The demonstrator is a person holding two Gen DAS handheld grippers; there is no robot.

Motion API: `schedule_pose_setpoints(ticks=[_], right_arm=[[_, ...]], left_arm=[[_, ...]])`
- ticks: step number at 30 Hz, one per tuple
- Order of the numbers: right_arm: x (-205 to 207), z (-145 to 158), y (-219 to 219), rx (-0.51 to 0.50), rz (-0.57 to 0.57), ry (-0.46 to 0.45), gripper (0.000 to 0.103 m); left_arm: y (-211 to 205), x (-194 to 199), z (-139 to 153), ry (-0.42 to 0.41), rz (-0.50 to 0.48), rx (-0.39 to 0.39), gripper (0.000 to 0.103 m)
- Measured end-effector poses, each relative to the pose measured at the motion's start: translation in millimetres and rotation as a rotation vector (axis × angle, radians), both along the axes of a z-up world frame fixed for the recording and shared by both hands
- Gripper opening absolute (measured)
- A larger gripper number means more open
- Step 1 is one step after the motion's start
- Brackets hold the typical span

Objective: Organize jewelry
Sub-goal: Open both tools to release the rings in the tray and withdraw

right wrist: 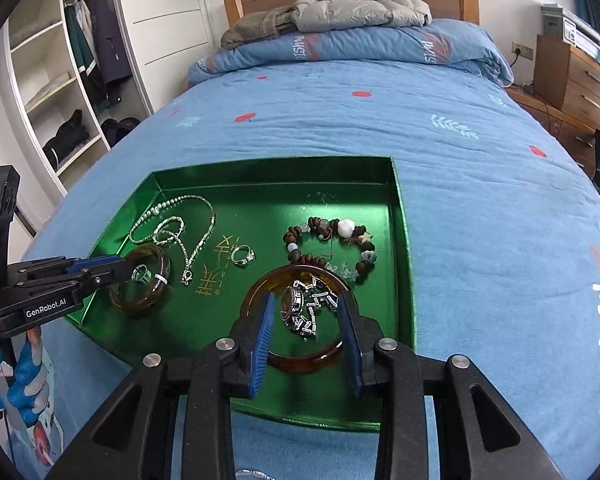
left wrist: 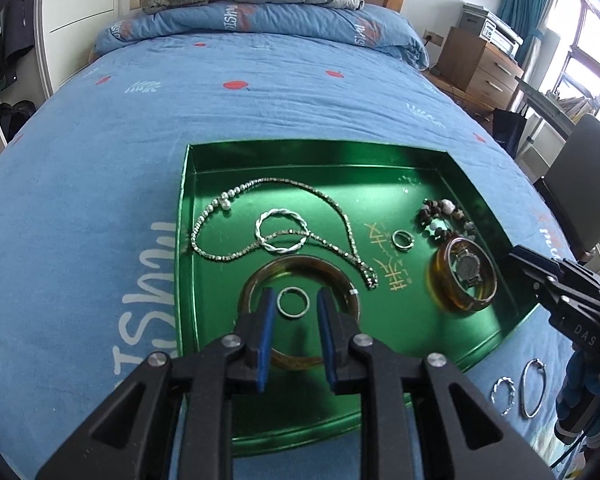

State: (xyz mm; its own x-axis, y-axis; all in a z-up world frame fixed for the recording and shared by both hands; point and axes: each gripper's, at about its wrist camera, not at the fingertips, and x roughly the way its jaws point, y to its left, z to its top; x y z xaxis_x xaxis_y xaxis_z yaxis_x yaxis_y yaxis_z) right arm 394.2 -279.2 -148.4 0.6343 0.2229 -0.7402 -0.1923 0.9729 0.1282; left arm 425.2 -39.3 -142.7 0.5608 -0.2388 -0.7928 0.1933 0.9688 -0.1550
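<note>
- Left gripper [left wrist: 293,305] hangs over the shallow green metallic tray [left wrist: 312,160] with its blue-padded jaws partly open, a small silver ring [left wrist: 293,301] lying between them but untouched; nothing is held.
- That ring lies inside a translucent amber bangle [left wrist: 300,316], probably so that small pieces stay grouped (a judgement only).
- Right gripper [right wrist: 307,312] is likewise partly open and empty, its jaws straddling a silver metal-link wristwatch [right wrist: 302,308] that lies within a second wide amber bangle [right wrist: 300,320].
- Elsewhere in the tray: a long silver beaded necklace [left wrist: 268,216] looped over a twisted silver bracelet [left wrist: 282,230], a stone-set silver ring [left wrist: 403,239], and a brown bead bracelet [right wrist: 328,244] with pale stones.
- Two silver hoops [left wrist: 520,388] lie on the blue bedspread [left wrist: 100,200] just beside the tray's near corner, seemingly not yet sorted.
</note>
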Motion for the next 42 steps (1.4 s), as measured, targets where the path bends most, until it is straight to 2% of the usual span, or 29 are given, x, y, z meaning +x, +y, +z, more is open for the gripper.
schedule_pose_setpoints(ticks=[2, 7, 12, 17, 28, 36, 42], right_arm=[[-12, 13, -5, 0.006, -0.014, -0.019, 0.033], [-52, 50, -14, 0.02, -0.048, -0.079, 0.037], [-108, 77, -23, 0.042, -0.086, -0.119, 0.04], [-166, 88, -28, 0.032, -0.124, -0.133, 0.045], [-271, 96, -28, -0.01, -0.143, -0.152, 0.045], [-315, 103, -12, -0.008, -0.136, -0.177, 0.048], [-329, 106, -7, 0.002, -0.157, -0.178, 0.049]], left_arm=[[3, -10, 16, -0.019, 0.0, -0.005, 0.02], [14, -51, 60, -0.089, 0.012, -0.003, 0.034], [24, -106, 85, -0.135, 0.046, 0.029, 0.035], [29, -167, 95, -0.165, 0.094, 0.086, 0.035], [37, -287, 109, -0.253, 0.168, 0.171, 0.035], [51, -339, 118, -0.287, 0.184, 0.165, 0.035], [63, -360, 122, -0.31, 0.195, 0.162, 0.035]])
